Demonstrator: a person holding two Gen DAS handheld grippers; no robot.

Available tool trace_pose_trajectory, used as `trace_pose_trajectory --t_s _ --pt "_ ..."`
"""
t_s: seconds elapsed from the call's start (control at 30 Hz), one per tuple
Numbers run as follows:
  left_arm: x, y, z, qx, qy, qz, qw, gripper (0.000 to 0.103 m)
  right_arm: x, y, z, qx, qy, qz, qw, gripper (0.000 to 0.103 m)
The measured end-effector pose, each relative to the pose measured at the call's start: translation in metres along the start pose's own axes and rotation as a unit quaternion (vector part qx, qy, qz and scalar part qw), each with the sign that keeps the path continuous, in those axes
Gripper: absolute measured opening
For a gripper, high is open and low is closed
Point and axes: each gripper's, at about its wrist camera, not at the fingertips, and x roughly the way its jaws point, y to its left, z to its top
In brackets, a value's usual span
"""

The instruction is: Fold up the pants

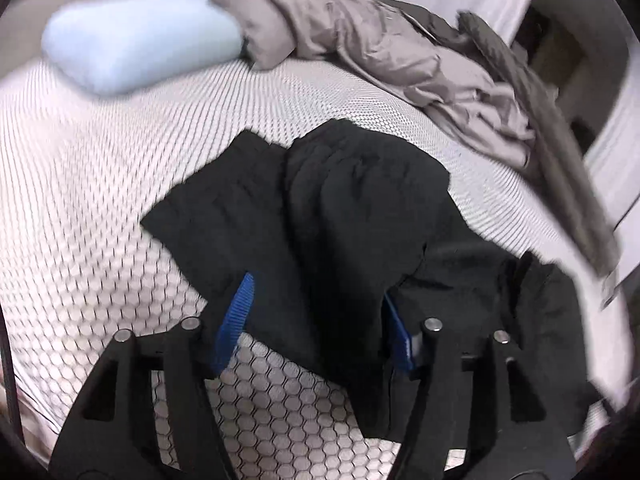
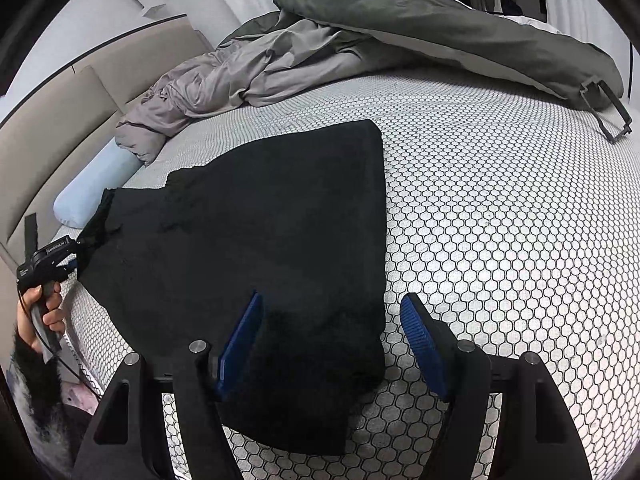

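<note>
The black pants [image 2: 260, 232] lie spread on the honeycomb-patterned mattress [image 2: 500, 220], folded lengthwise with one straight edge on the right. My right gripper [image 2: 331, 302] stands open over their near end, with the cloth lying loose between its blue pads. In the blurred left wrist view, a raised ridge of the pants [image 1: 352, 200] runs between the wide-set pads of my left gripper [image 1: 318, 292], which do not pinch it. From the right wrist view, the left gripper [image 2: 68, 258] sits at the pants' far left corner, held by a hand [image 2: 44, 312].
A light blue pillow [image 2: 92, 188] lies against the beige headboard [image 2: 60, 120]. A crumpled grey duvet [image 2: 240, 68] and a dark green blanket [image 2: 440, 28] are piled along the far side. The mattress edge drops off at the lower left.
</note>
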Motion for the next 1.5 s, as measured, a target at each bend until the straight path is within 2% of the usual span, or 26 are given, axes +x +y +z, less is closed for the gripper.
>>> trace_pose_trajectory --t_s 0.07,0.17,0.27,0.33,0.43,0.53,0.63,0.7,0.73,0.77,0.8,0.83,0.87,0.97,1.03,1.07,1.13,1.17,1.23,1.37,1.47,1.5 --pt "0.008 -0.015 0.005 0.032 -0.003 0.023 0.9992 0.058 0.003 -0.001 0.001 0.0 0.002 -0.005 1.0 0.072" --pt "0.024 -0.018 0.017 0.02 0.014 0.031 0.9992 0.058 0.013 -0.004 0.003 0.007 0.015 -0.001 1.0 0.072" --pt "0.029 -0.022 0.025 0.028 0.028 0.037 0.9985 0.058 0.025 -0.018 0.005 0.051 0.029 0.02 0.998 0.072" --pt "0.019 -0.028 0.026 0.055 0.022 0.047 0.9971 0.058 0.028 -0.026 0.008 0.076 0.027 0.033 0.996 0.072" --pt "0.001 -0.042 0.03 0.086 0.0 0.041 0.9954 0.059 0.026 -0.028 0.012 0.082 0.023 0.036 0.996 0.072" --pt "0.006 -0.07 0.039 0.136 -0.013 0.054 0.9892 0.062 0.026 -0.025 0.013 0.076 0.026 0.032 0.996 0.072" --pt "0.019 -0.091 0.041 0.166 0.007 0.061 0.9841 0.062 0.032 -0.021 0.016 0.069 0.03 0.031 0.997 0.072" --pt "0.026 -0.101 0.043 0.187 -0.003 0.084 0.9787 0.062 0.032 -0.02 0.017 0.07 0.03 0.032 0.997 0.072" --pt "0.036 -0.105 0.045 0.202 0.001 0.108 0.9735 0.06 0.032 -0.021 0.018 0.073 0.03 0.033 0.996 0.072" --pt "0.041 -0.103 0.048 0.198 0.005 0.115 0.9736 0.048 0.032 -0.022 0.019 0.076 0.03 0.035 0.996 0.072" --pt "0.043 -0.101 0.051 0.182 0.005 0.105 0.9776 0.037 0.032 -0.023 0.02 0.078 0.029 0.035 0.996 0.072" --pt "0.04 -0.09 0.055 0.151 0.002 0.087 0.9847 0.015 0.031 -0.026 0.019 0.08 0.028 0.034 0.996 0.072" --pt "0.035 -0.079 0.058 0.125 -0.009 0.073 0.9895 0.01 0.031 -0.027 0.019 0.08 0.028 0.034 0.996 0.072" --pt "0.003 -0.036 0.066 0.054 -0.061 0.036 0.9961 0.01 0.032 -0.026 0.018 0.078 0.029 0.032 0.996 0.072" --pt "-0.014 0.008 0.069 -0.005 -0.071 0.034 0.9969 0.013 0.033 -0.025 0.018 0.074 0.03 0.03 0.996 0.072" --pt "-0.016 0.023 0.069 -0.022 -0.066 0.04 0.9968 0.024 0.032 -0.025 0.018 0.072 0.03 0.03 0.996 0.072" --pt "-0.01 0.065 0.063 -0.059 -0.036 0.071 0.9951 0.037 0.035 -0.023 0.02 0.07 0.031 0.028 0.997 0.072" --pt "-0.008 0.077 0.061 -0.075 -0.029 0.077 0.9938 0.039 0.037 -0.021 0.022 0.07 0.031 0.027 0.997 0.072" --pt "-0.004 0.1 0.057 -0.097 -0.007 0.049 0.994 0.039 0.04 -0.018 0.025 0.073 0.031 0.029 0.996 0.072" --pt "-0.014 0.099 0.067 -0.079 -0.026 0.036 0.9959 0.043 0.047 -0.014 0.03 0.088 0.031 0.053 0.994 0.072" --pt "0.001 0.077 0.09 -0.026 -0.01 0.005 0.9996 0.069 0.052 -0.011 0.035 0.095 0.032 0.053 0.994 0.072" --pt "0.011 0.067 0.097 0.0 0.005 0.008 1.0 0.069 0.055 -0.009 0.038 0.095 0.032 0.054 0.994 0.072"
